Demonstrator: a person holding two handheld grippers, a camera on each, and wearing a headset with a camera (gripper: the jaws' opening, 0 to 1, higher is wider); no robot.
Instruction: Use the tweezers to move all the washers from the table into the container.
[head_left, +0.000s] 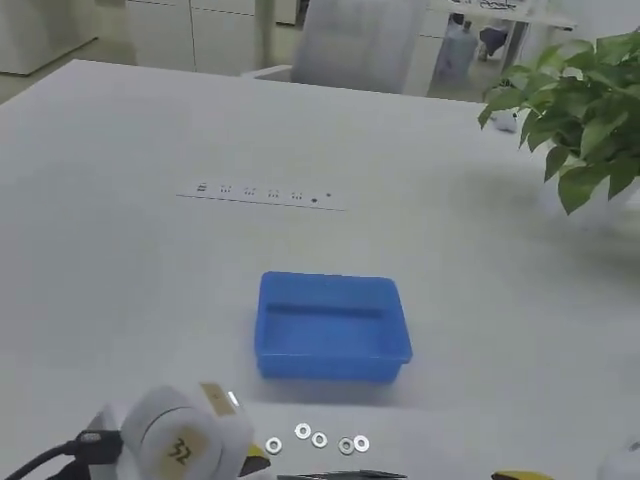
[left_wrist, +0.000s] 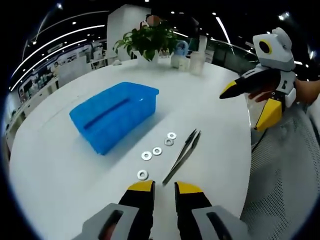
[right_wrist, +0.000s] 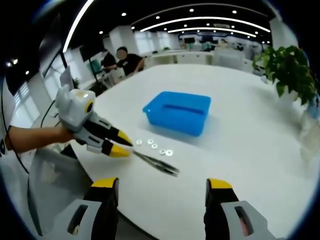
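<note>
Left claw (left_wrist: 164, 186) just behind tweezers (left_wrist: 183, 152), 5 washers (left_wrist: 157, 150) alongside

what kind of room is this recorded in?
Probably an open-plan office: a big white table with a built-in socket strip, an office chair behind it, a potted plant, and rows of desks under long ceiling lights.
</note>
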